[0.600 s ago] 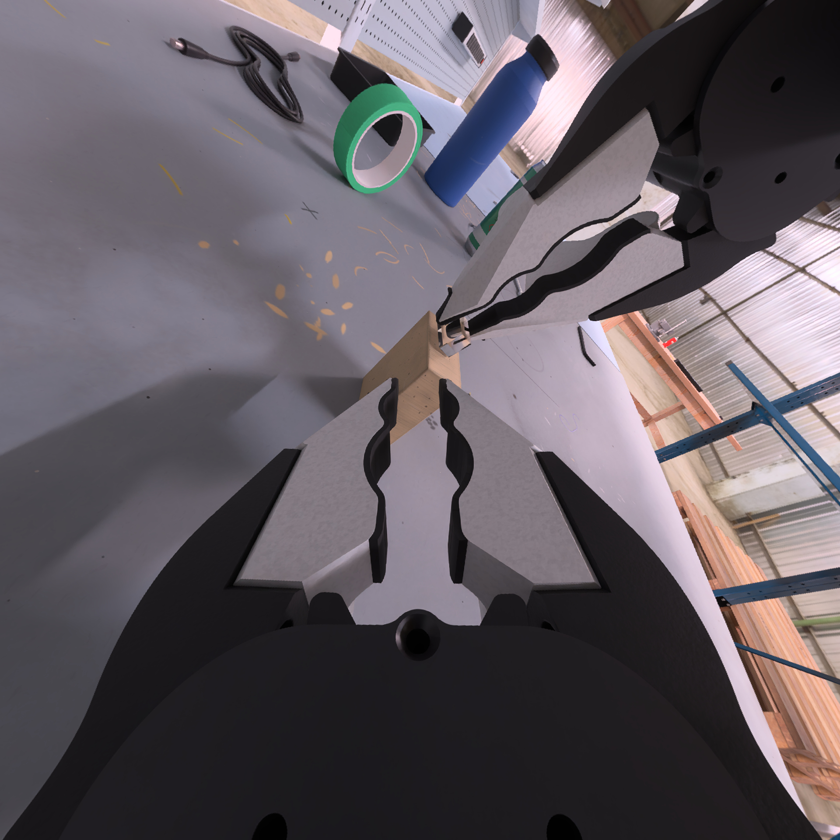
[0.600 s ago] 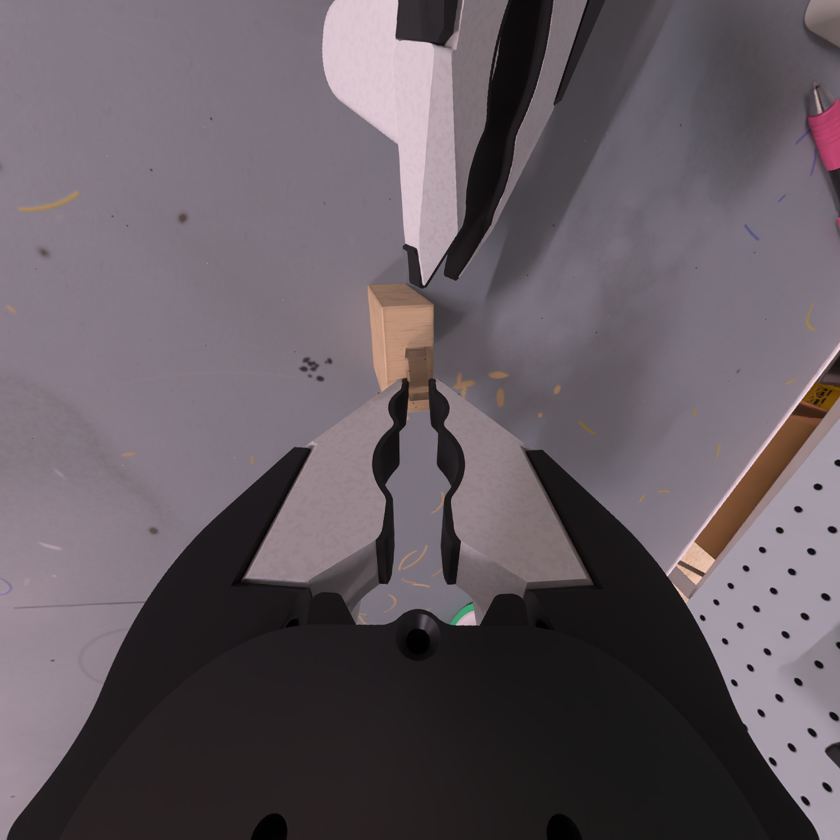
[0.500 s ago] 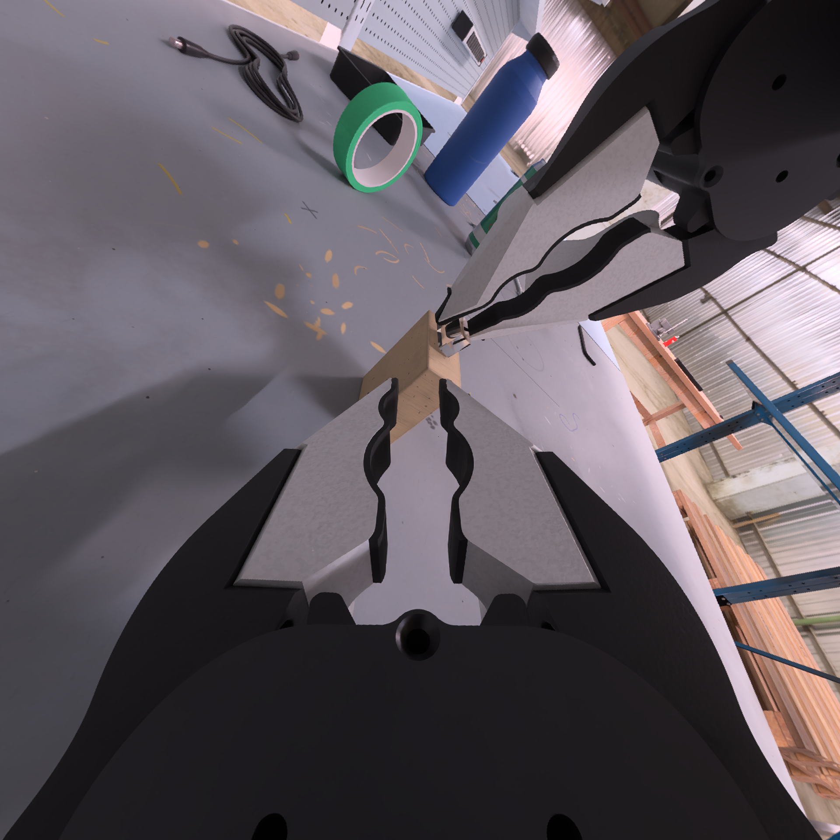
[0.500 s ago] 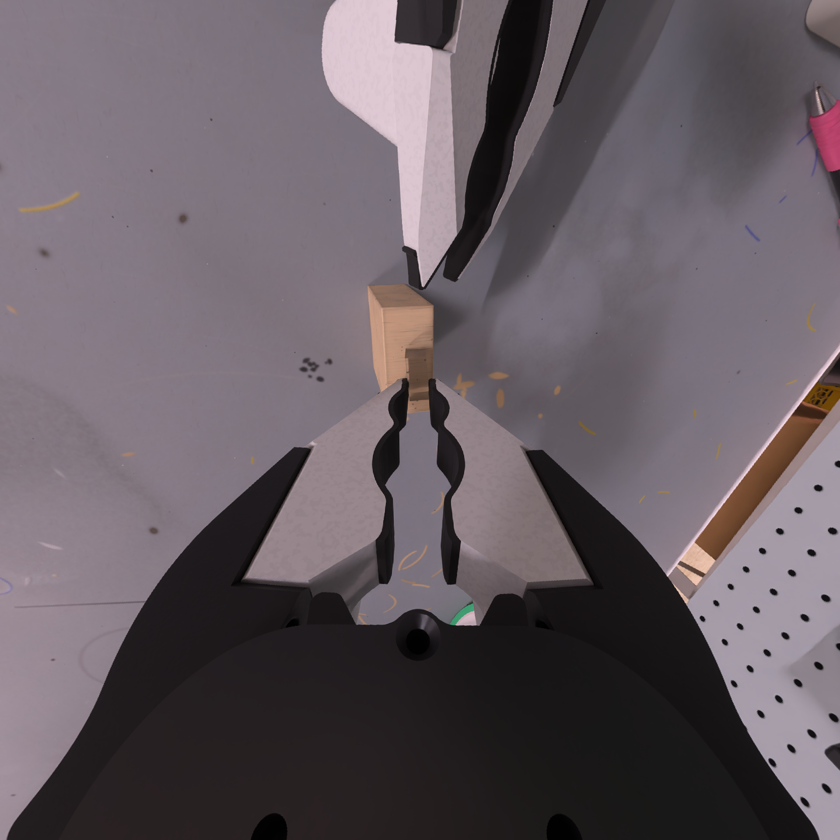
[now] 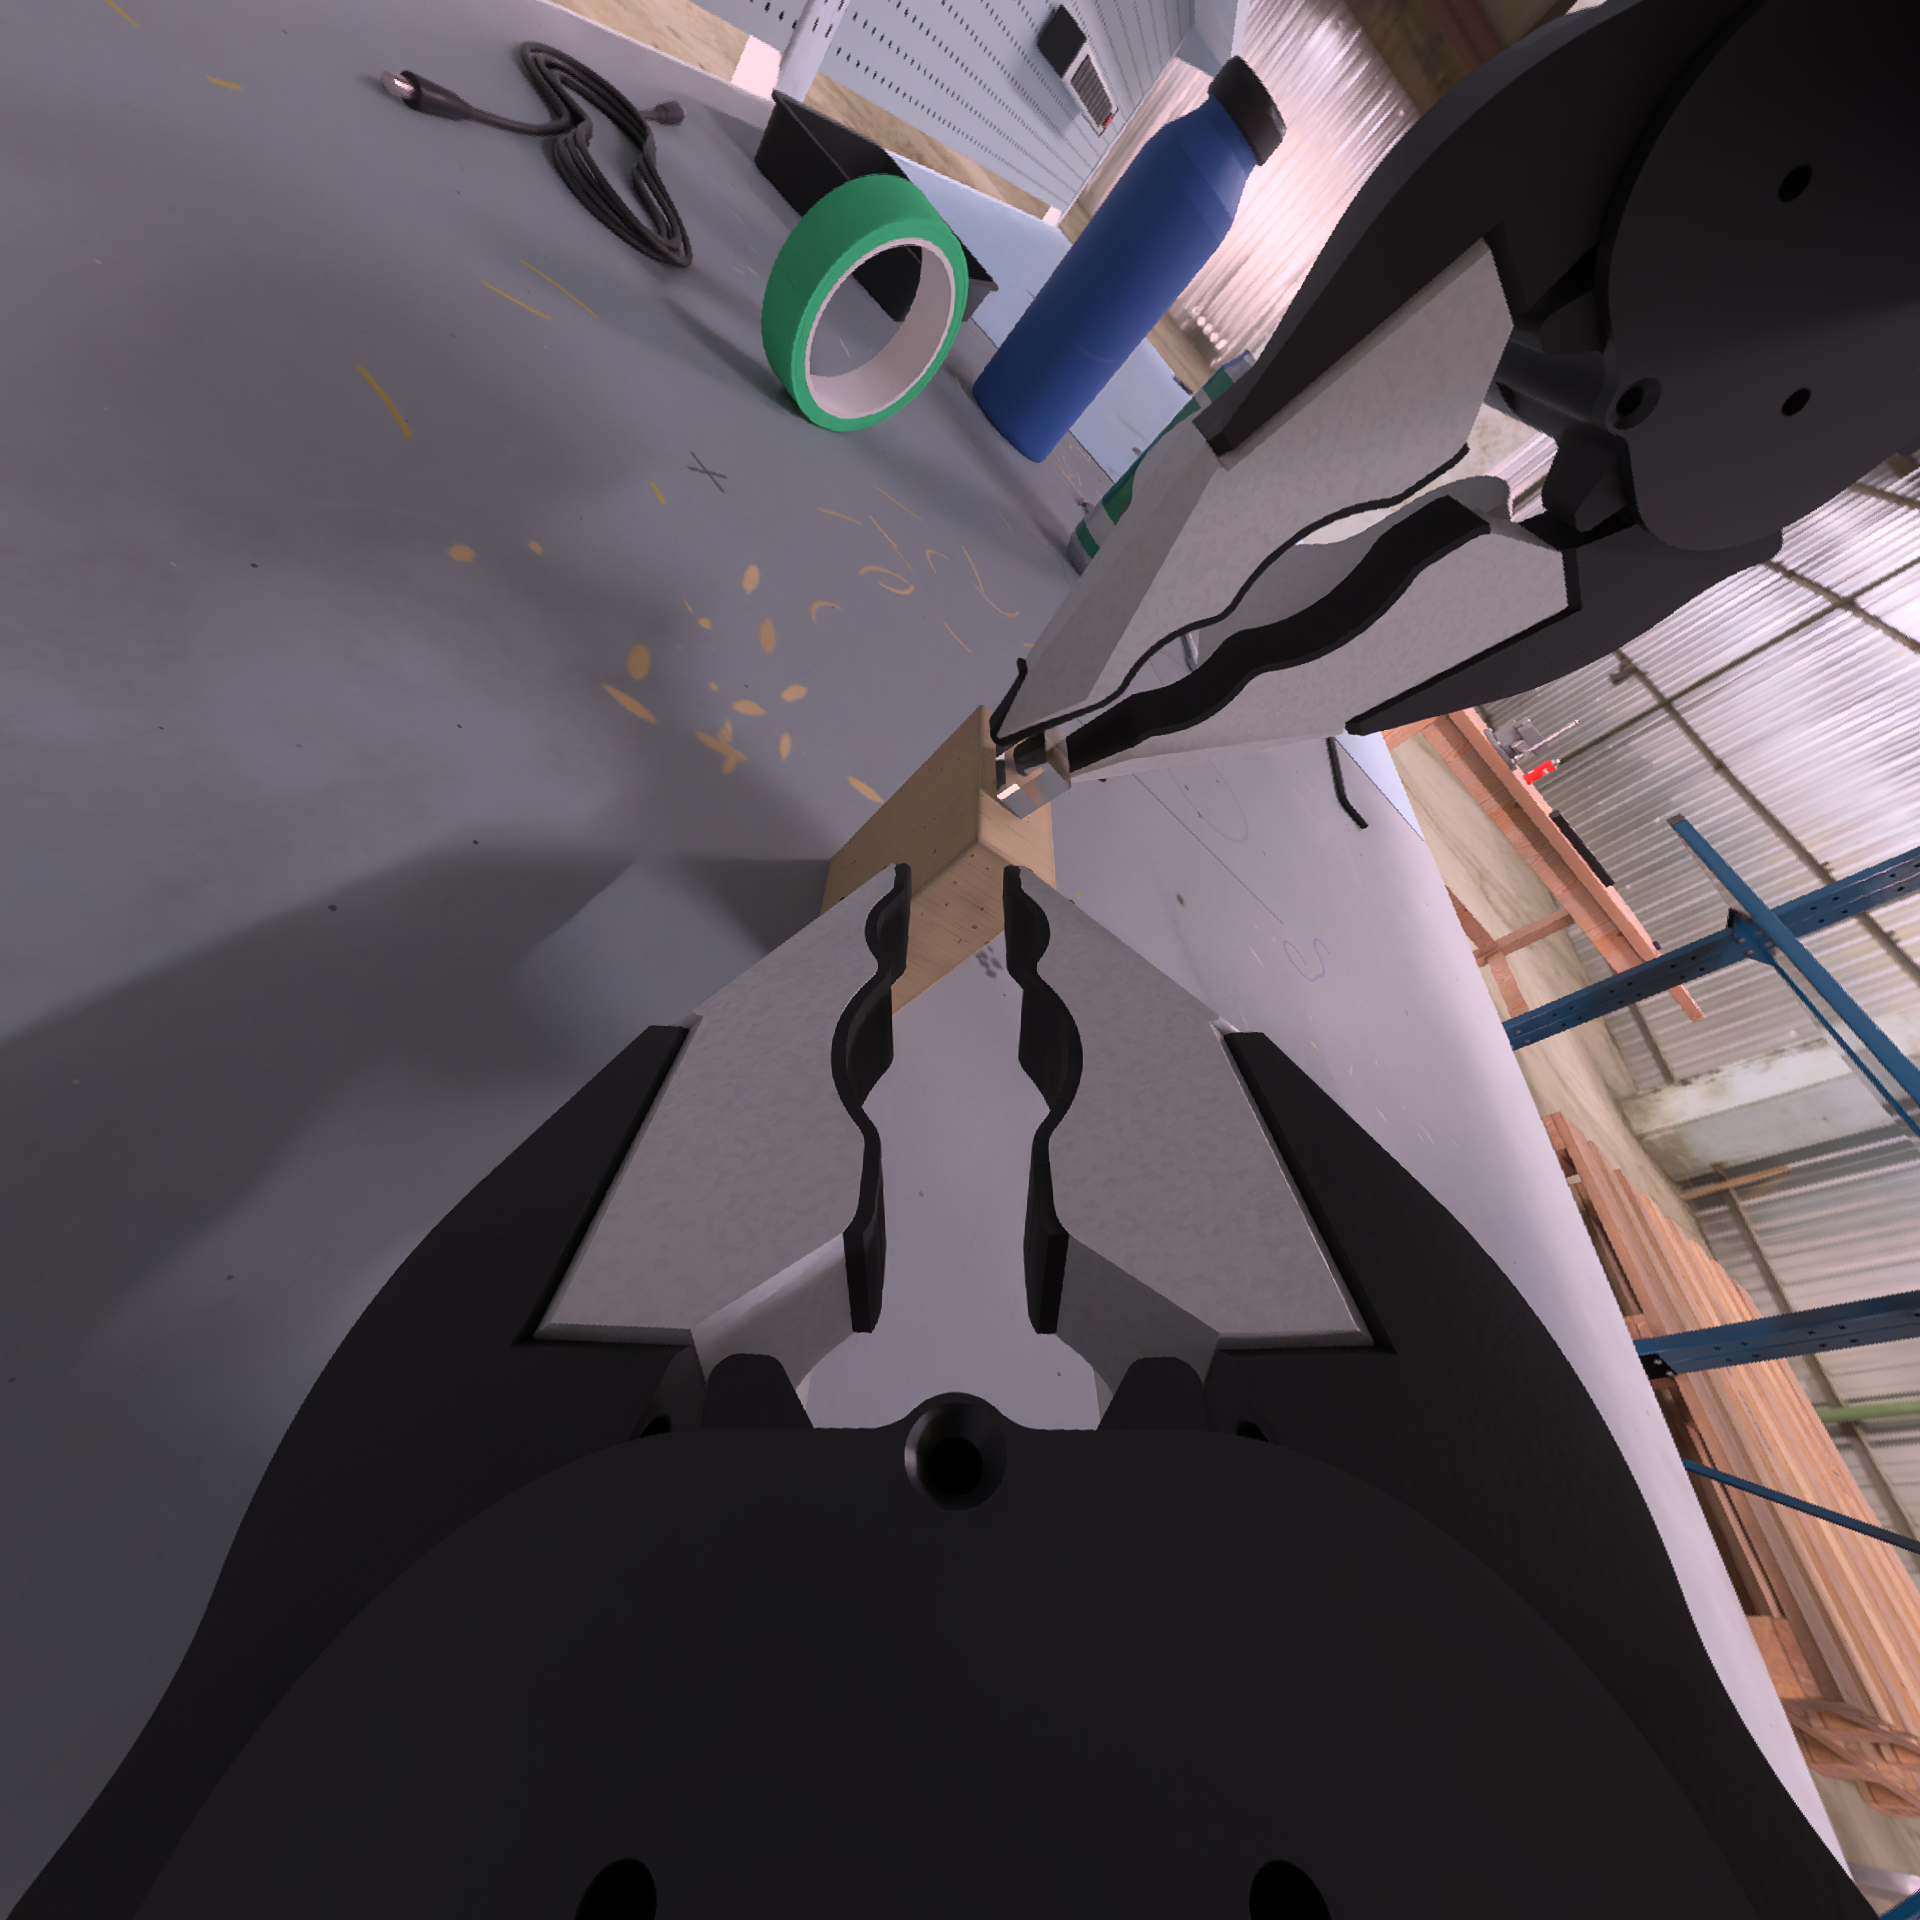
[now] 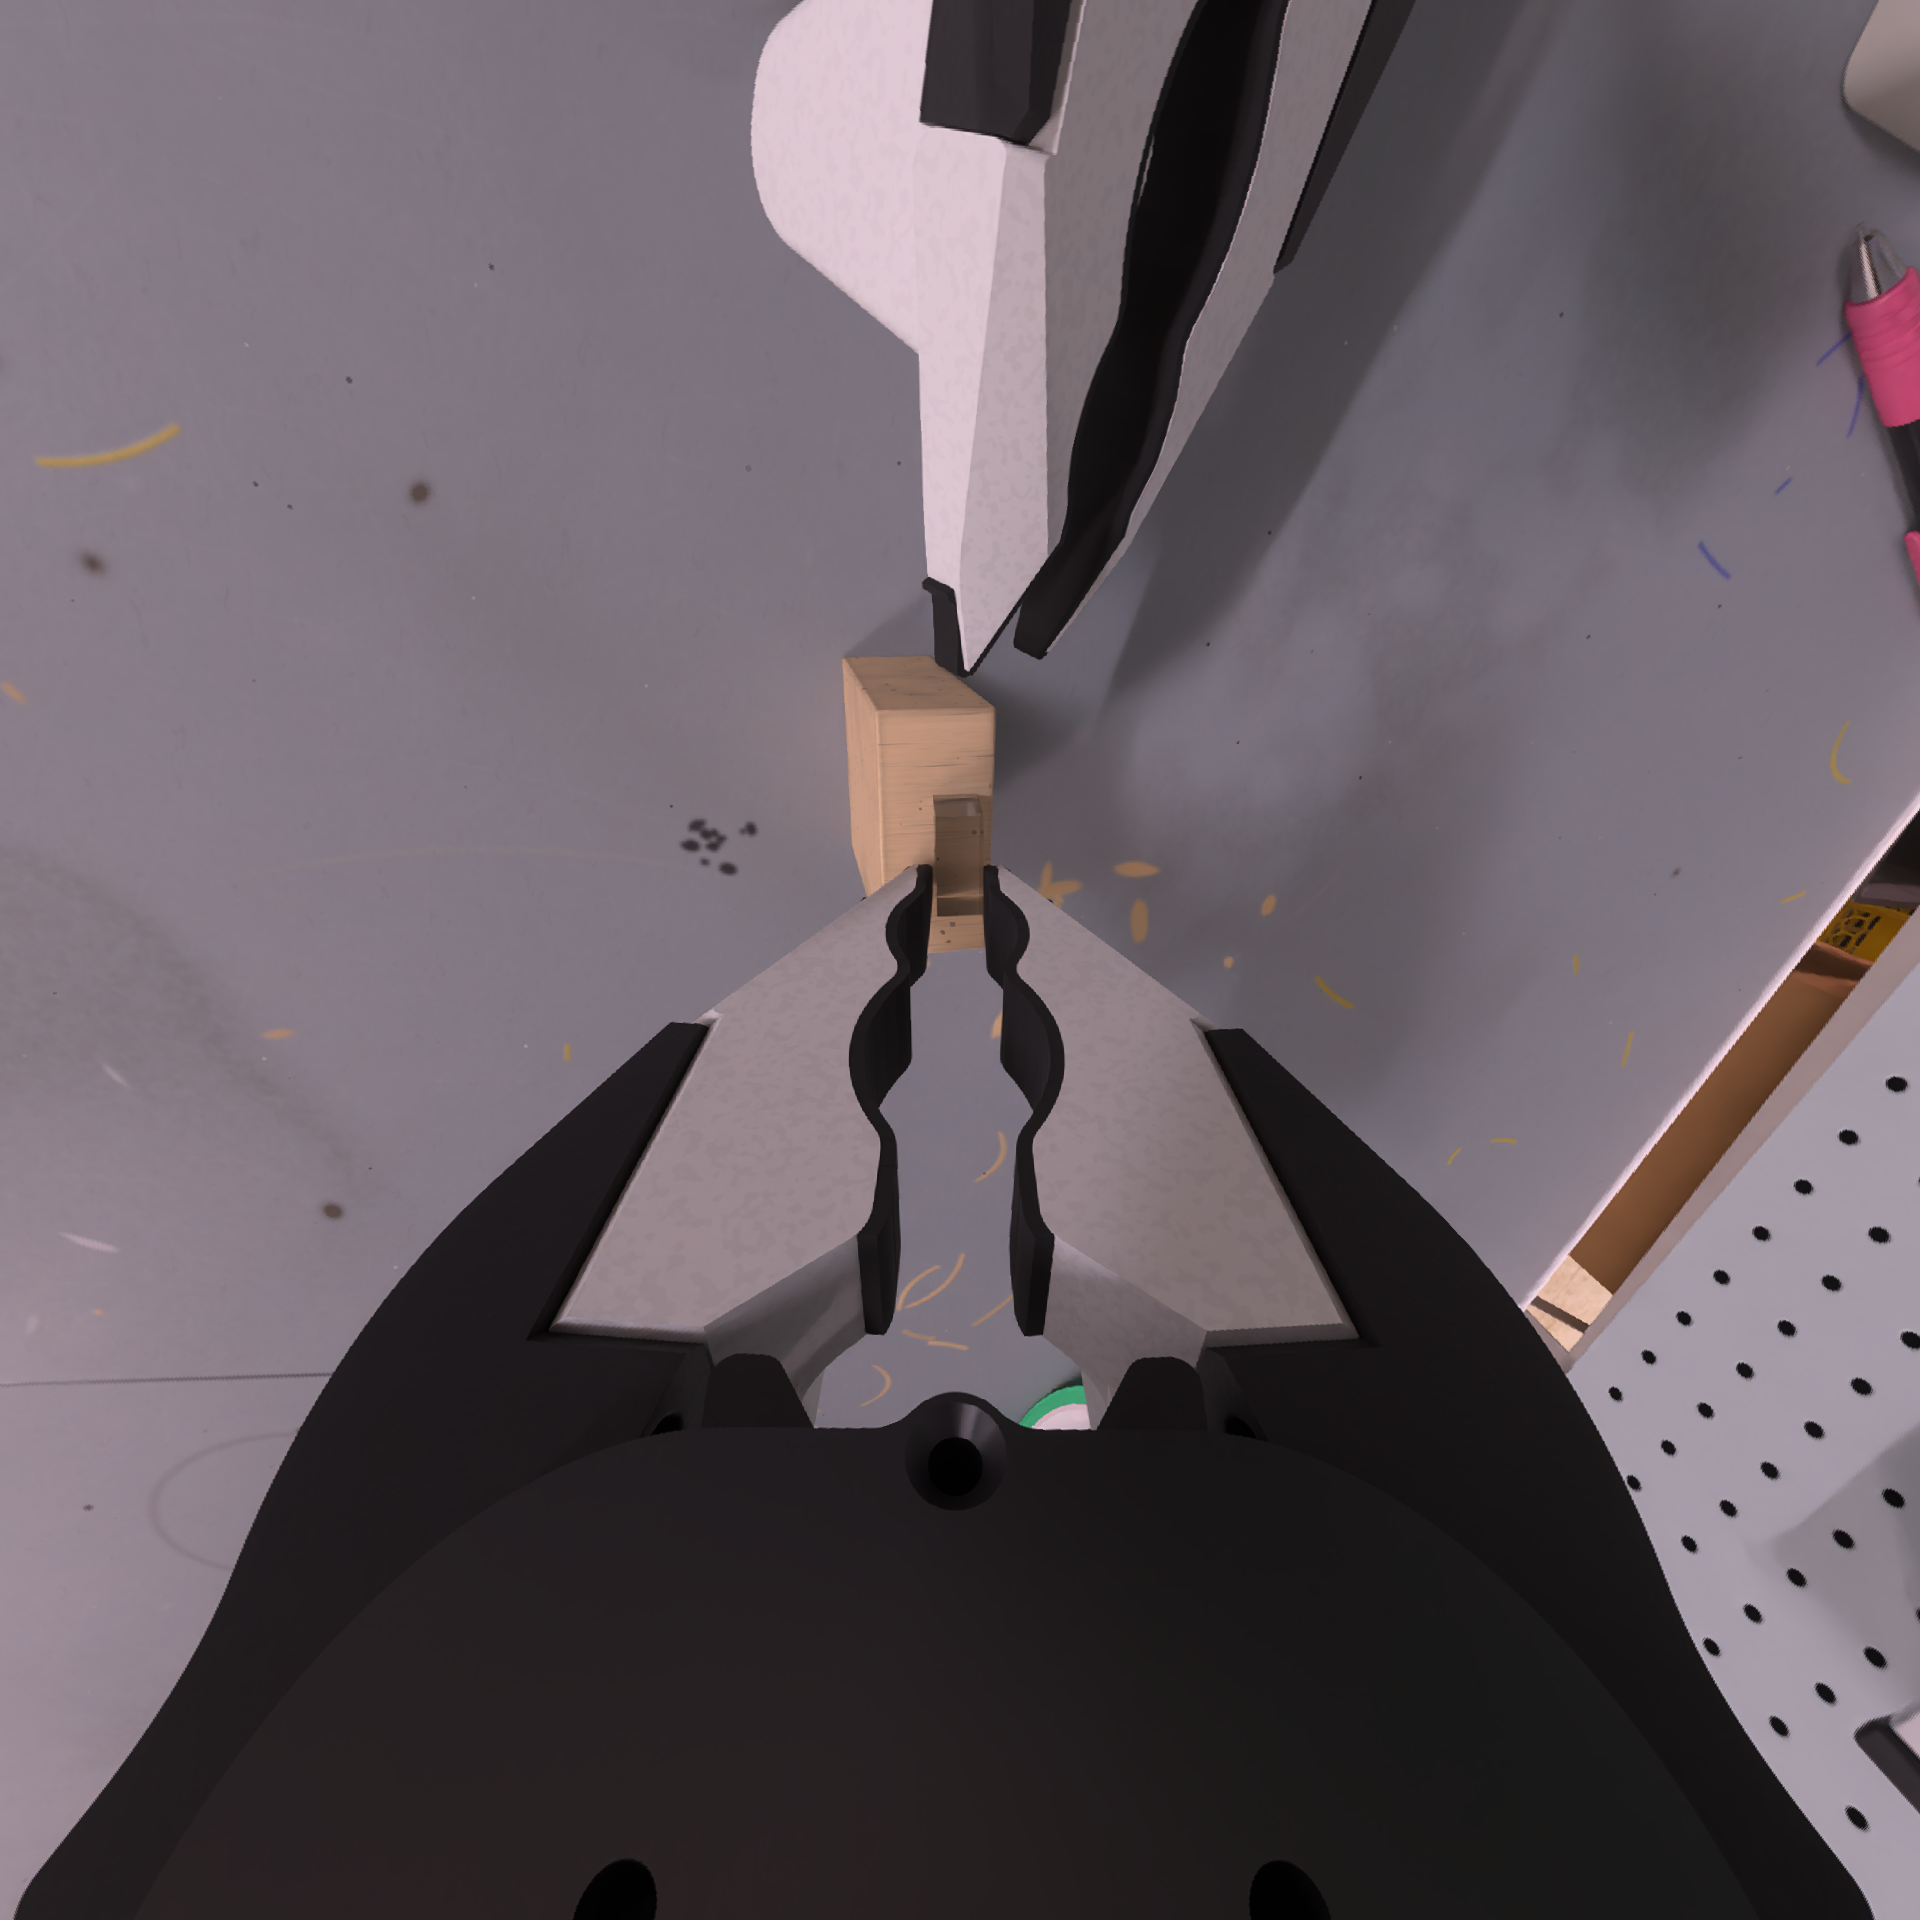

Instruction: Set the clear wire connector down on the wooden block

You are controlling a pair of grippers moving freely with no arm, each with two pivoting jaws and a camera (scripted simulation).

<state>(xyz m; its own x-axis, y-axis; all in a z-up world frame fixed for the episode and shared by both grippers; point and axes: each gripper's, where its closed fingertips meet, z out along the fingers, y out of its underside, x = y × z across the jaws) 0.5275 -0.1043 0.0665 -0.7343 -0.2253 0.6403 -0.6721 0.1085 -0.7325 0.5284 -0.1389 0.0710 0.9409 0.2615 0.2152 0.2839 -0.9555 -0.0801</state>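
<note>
A small wooden block lies on the grey table. My right gripper is shut on the clear wire connector, holding it against the block. In the left wrist view the right gripper comes in from the upper right, and the connector sits at the block's top far edge. My left gripper is partly open and empty, its tips just short of the block's near end. It also shows in the right wrist view, at the block's far corner.
A green tape roll, a blue bottle, a coiled black cable and a black box stand at the far side. A pink pen and a pegboard lie to the right. Wood shavings lie beside the block.
</note>
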